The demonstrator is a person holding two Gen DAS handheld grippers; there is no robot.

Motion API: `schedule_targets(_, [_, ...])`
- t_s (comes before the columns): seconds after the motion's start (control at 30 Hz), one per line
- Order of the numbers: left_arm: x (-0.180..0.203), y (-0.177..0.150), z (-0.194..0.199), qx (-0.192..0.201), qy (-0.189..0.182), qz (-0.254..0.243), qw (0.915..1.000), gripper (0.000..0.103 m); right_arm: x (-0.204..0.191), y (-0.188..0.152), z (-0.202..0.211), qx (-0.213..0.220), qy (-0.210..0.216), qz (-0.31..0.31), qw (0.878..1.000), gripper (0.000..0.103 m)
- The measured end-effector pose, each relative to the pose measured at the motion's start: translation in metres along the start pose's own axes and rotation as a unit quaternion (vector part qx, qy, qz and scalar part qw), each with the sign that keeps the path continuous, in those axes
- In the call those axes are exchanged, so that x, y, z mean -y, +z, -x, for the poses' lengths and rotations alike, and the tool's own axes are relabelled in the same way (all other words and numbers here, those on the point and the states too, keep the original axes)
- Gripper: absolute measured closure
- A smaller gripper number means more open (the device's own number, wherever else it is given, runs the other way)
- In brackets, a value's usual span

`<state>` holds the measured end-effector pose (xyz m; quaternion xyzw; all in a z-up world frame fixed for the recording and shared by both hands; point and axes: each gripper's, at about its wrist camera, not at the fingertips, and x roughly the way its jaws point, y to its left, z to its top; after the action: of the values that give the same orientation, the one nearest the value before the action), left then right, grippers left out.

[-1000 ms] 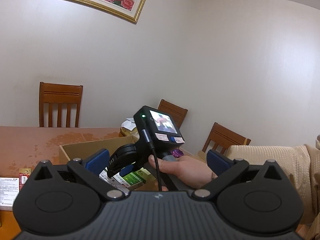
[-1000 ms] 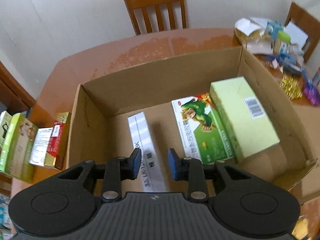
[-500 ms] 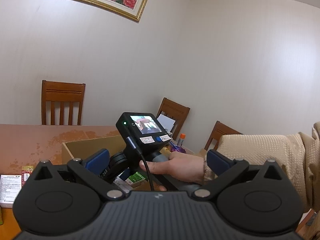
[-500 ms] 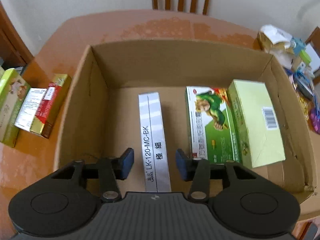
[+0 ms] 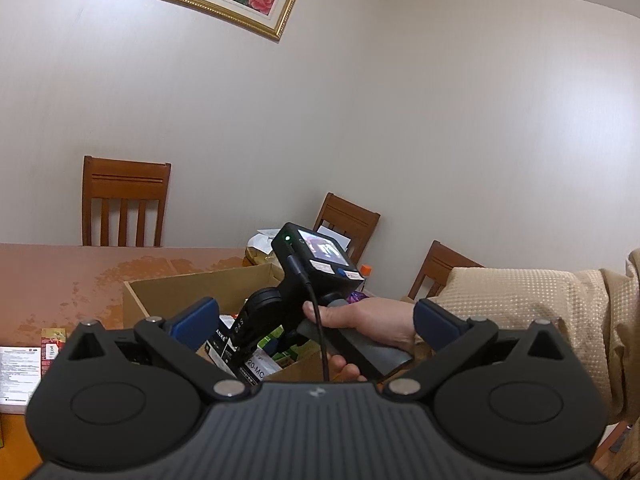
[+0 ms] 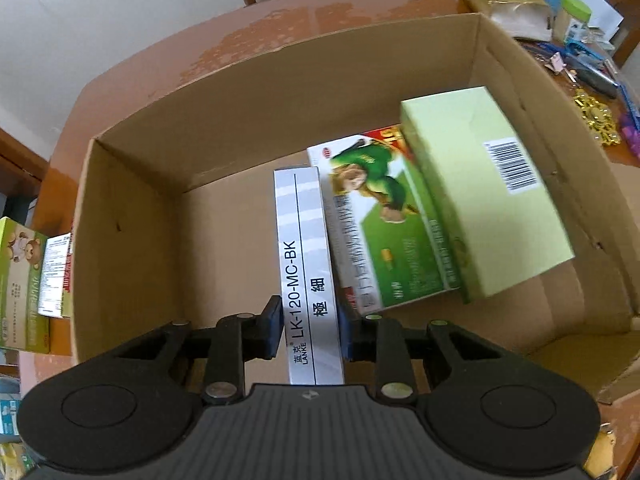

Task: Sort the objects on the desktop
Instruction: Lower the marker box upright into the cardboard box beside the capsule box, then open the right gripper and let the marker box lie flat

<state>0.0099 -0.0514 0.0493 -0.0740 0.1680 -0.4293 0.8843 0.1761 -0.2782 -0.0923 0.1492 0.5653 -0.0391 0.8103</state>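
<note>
The brown tabletop [image 6: 132,64] carries an open cardboard box [image 6: 280,92], its walls upright and its floor partly bare on the left. Inside, against the right wall, a pale green box [image 6: 480,184] with a barcode leans tilted over a flat green-and-white carton [image 6: 384,216] printed with a cartoon figure. Just left of that carton, touching its edge, a long grey-white box [image 6: 304,264] marked LK-120-MC-BK lies flat on the floor of the cardboard box, running from the middle toward the near wall.

The right tongs [image 6: 307,330] point steeply down into the cardboard box, and their blue pads sit against the two long sides of the grey-white box at its near end, pinching it. In the left wrist view the right hand [image 5: 372,324] wraps the handle from the right, thumb on top, with a beige sleeve [image 5: 540,312] reaching in level from the edge; a small screen on the handle's top faces back.

The left tongs [image 5: 316,320] are held nearly level above the near tabletop edge, spread wide with nothing between the pads.

Outside the cardboard box's left wall, small packets [image 6: 36,276] lie side by side on the tabletop. Beyond the right wall sits a clutter of paper and trinkets [image 6: 560,20]. Wooden chairs [image 5: 124,200] stand against the white wall.
</note>
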Motion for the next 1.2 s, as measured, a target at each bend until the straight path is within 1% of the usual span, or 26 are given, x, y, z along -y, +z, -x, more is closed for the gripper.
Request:
schedule_targets(0.07, [0.000, 0.000, -0.002, 0.000, -0.004, 0.002, 1.0000, 0.000, 0.005, 0.000, 0.000, -0.001, 0.010, -0.006, 1.000, 0.070])
schedule_targets(0.2, [0.000, -0.001, -0.006, -0.002, -0.007, 0.003, 1.0000, 0.000, 0.009, 0.004, -0.008, -0.021, 0.075, -0.040, 0.996, 0.069])
schedule_targets(0.3, [0.003, -0.002, -0.006, -0.003, -0.006, -0.001, 1.0000, 0.000, 0.010, 0.012, -0.015, -0.033, 0.108, -0.055, 0.992, 0.069])
schedule_targets(0.4, [0.004, -0.003, -0.006, -0.004, -0.003, -0.003, 1.0000, 0.000, 0.007, 0.019, -0.023, -0.041, 0.133, -0.057, 0.989, 0.069])
schedule_targets(0.57, [0.006, -0.004, -0.008, -0.005, -0.002, -0.001, 1.0000, 0.000, -0.002, 0.034, -0.029, -0.039, 0.109, -0.019, 0.993, 0.069])
schedule_targets(0.63, [0.006, -0.005, -0.008, -0.005, -0.003, -0.001, 1.0000, 0.000, -0.001, 0.038, -0.030, -0.042, 0.099, -0.006, 0.994, 0.064])
schedule_targets(0.7, [0.005, -0.005, -0.010, -0.006, -0.004, 0.000, 1.0000, 0.000, -0.003, 0.040, -0.025, -0.034, 0.072, 0.011, 0.997, 0.054])
schedule_targets(0.77, [0.005, -0.006, -0.010, -0.008, -0.005, 0.001, 1.0000, 0.000, -0.005, 0.042, -0.021, -0.024, 0.046, 0.027, 0.998, 0.046])
schedule_targets(0.83, [0.004, -0.007, -0.011, -0.005, -0.008, 0.002, 1.0000, 0.000, -0.007, 0.042, -0.012, -0.013, 0.033, 0.034, 0.999, 0.046])
schedule_targets(0.93, [0.002, -0.008, -0.014, -0.008, -0.008, 0.002, 0.9999, 0.000, -0.009, 0.043, 0.000, 0.002, 0.013, 0.045, 0.999, 0.042])
schedule_targets(1.03, [0.004, -0.008, -0.015, -0.008, -0.004, -0.005, 1.0000, 0.000, -0.012, 0.042, -0.005, -0.013, 0.016, 0.046, 0.999, 0.042])
schedule_targets(1.1, [0.004, -0.008, -0.015, -0.007, -0.005, -0.006, 0.9999, 0.000, -0.015, 0.039, -0.011, -0.018, 0.028, 0.041, 0.999, 0.042])
schedule_targets(1.2, [0.005, -0.008, -0.016, -0.008, -0.002, -0.006, 0.9999, 0.000, -0.022, 0.039, -0.020, -0.018, 0.028, 0.046, 0.998, 0.040])
